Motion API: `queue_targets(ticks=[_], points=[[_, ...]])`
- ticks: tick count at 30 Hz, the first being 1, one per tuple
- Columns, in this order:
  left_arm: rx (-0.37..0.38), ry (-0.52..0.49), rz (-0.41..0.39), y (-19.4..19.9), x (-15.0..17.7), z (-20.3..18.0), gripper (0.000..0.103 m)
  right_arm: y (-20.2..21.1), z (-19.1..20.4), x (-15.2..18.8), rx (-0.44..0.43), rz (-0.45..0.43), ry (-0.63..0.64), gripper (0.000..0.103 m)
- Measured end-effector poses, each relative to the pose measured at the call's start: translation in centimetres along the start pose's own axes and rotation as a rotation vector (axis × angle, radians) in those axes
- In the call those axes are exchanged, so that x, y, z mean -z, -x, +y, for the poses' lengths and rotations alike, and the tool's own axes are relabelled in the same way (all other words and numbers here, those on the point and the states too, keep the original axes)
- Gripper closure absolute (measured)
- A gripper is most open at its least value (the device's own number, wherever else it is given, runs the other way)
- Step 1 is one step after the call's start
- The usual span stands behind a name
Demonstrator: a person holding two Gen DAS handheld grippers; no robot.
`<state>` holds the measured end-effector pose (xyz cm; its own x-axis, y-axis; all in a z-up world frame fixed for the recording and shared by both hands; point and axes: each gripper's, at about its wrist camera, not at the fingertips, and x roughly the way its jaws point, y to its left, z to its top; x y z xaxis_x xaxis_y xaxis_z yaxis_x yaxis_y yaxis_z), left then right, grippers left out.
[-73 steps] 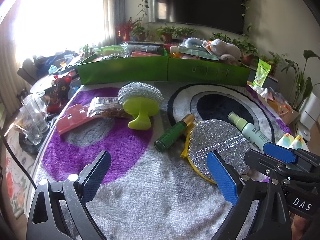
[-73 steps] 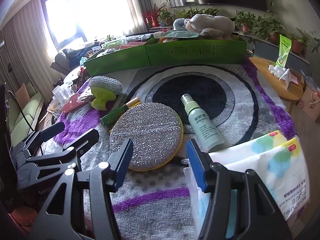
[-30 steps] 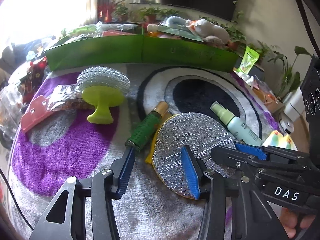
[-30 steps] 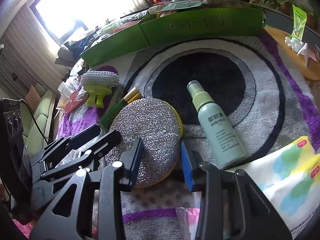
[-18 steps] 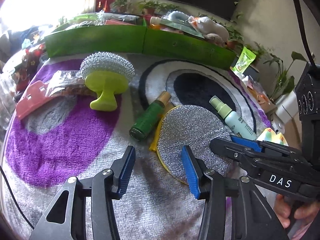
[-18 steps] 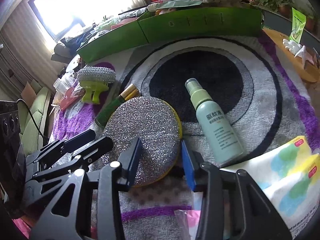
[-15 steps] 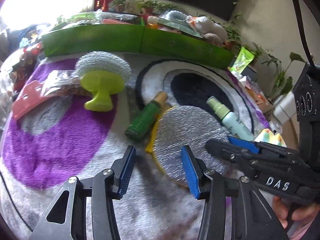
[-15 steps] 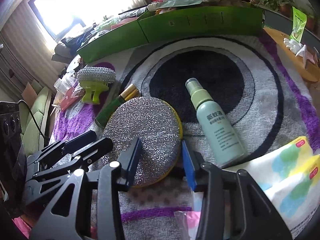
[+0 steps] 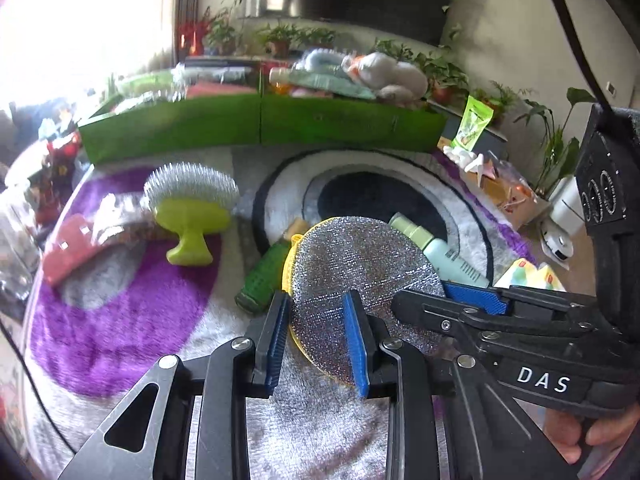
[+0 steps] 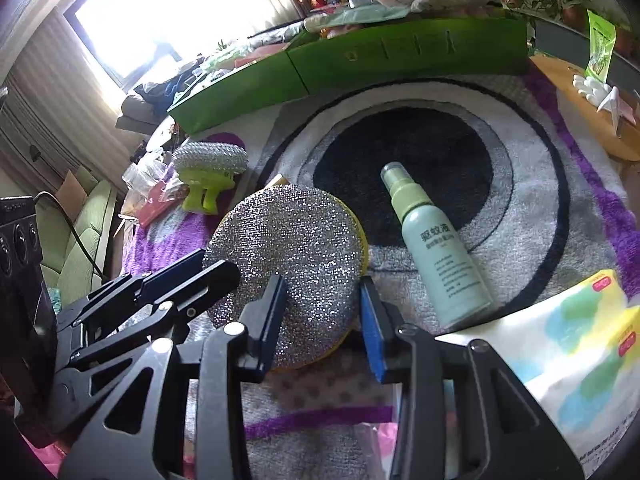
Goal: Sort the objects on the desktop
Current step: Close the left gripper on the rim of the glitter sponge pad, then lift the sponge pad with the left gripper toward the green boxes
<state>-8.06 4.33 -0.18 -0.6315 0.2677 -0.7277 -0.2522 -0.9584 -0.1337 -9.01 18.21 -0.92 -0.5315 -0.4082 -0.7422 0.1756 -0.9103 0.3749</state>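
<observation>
1. Left wrist view: the left gripper [image 9: 316, 338] has its jaws clamped on the near edge of the silver scouring pad [image 9: 360, 276], tilted up off the rug [image 9: 120, 320] beside the green bottle [image 9: 264, 276].
2. Right wrist view: the right gripper [image 10: 322, 322] has its jaws closing astride the pad's [image 10: 292, 256] near rim; whether they press it I cannot tell. The spray bottle [image 10: 436, 256] lies just beside it.

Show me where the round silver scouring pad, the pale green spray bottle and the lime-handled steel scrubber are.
Round silver scouring pad [image 10: 292, 256], right wrist view, middle of its glittery face.
Pale green spray bottle [image 10: 444, 264], right wrist view, on the labelled body.
Lime-handled steel scrubber [image 9: 188, 216], left wrist view, on the lime base.
</observation>
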Motion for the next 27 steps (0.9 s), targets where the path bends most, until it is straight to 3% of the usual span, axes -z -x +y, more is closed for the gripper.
queue_targets(ticks=[12, 27], points=[[-0.025, -0.019, -0.089, 2.4, -2.4, 0.9, 0.075, 2.3, 2.8, -2.1, 0.006, -0.081, 0.086, 0.066], [-0.077, -0.021, -0.204, 4.3, -8.0, 4.1, 0.075, 2.6, 7.2, -8.8, -0.017, -0.114, 0.214, 0.065]])
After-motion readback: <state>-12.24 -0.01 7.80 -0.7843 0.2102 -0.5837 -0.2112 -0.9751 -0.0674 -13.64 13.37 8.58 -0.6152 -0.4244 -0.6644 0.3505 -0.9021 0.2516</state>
